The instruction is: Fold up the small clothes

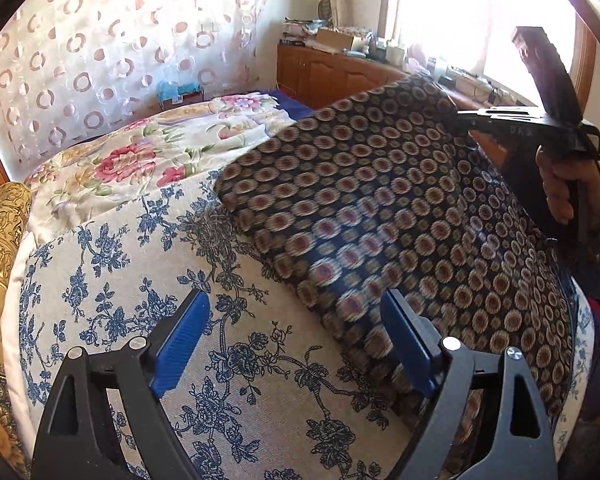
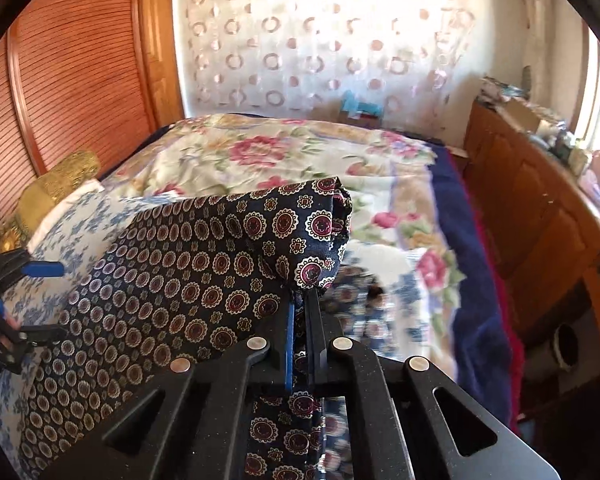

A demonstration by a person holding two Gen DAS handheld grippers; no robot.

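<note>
The right gripper (image 2: 301,300) clamps the dark medallion-print cloth garment (image 2: 172,280), lifting one corner; the left gripper (image 1: 296,344) fingers stand apart, empty. Folding seems barely begun.

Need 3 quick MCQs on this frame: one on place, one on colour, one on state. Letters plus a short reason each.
1. Where does the dark medallion-print garment lie?
A. in a drawer
B. on the blue-floral bed cover
C. on the wooden cabinet

2. What colour are the gripper pads?
A. blue
B. red
C. green

3. How do the grippers stand?
A. both open
B. left shut, right open
C. left gripper open, right gripper shut on the garment

Key: 1 B, the fabric spreads over the cover; 2 A, blue pads show in both wrist views; 3 C, the left pads stand wide apart and empty, the right pinch a lifted edge.
</note>
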